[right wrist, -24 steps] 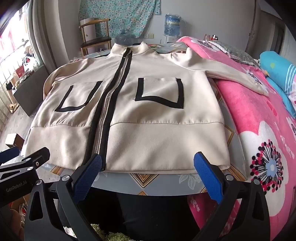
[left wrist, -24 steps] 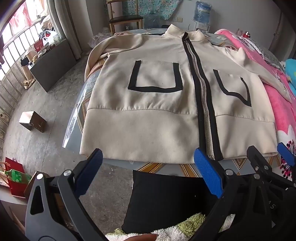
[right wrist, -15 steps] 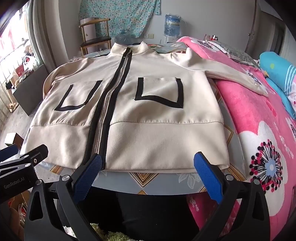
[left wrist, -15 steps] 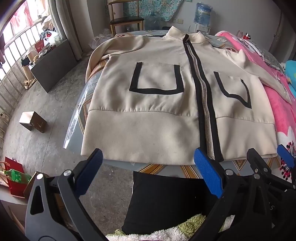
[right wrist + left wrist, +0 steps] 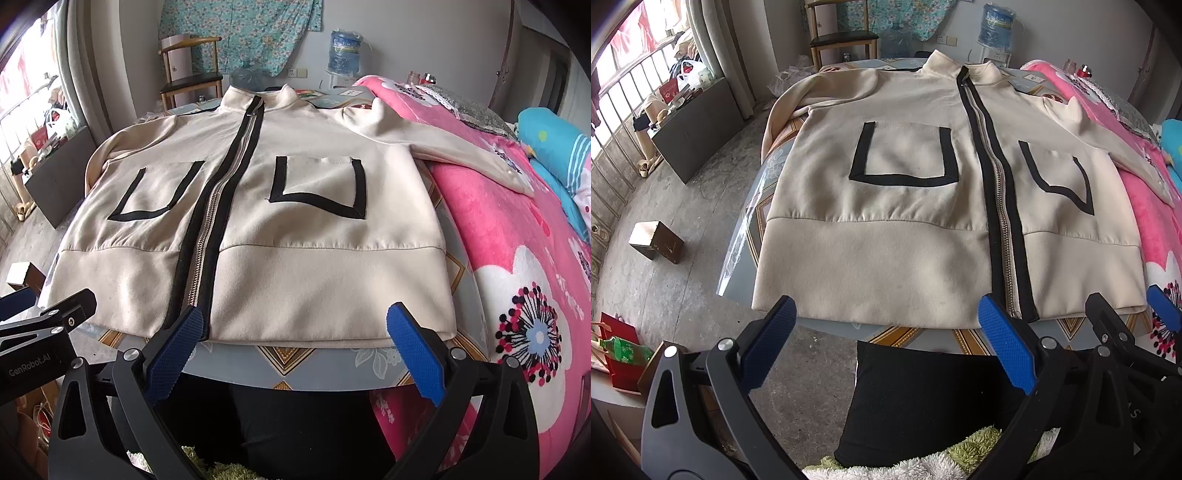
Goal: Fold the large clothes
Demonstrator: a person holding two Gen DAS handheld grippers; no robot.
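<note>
Left wrist view: cream zip-front fleece jacket [image 5: 886, 258] lies flat at 12 o'clock, collar far, hem nearest. Left gripper [image 5: 882, 328] and right gripper [image 5: 295, 328] are both spread wide, empty, just short of the hem.

The left gripper [image 5: 884, 325] sits at the bottom of its frame, jaws wide apart and holding nothing. The right gripper [image 5: 295, 328] looks the same.
</note>
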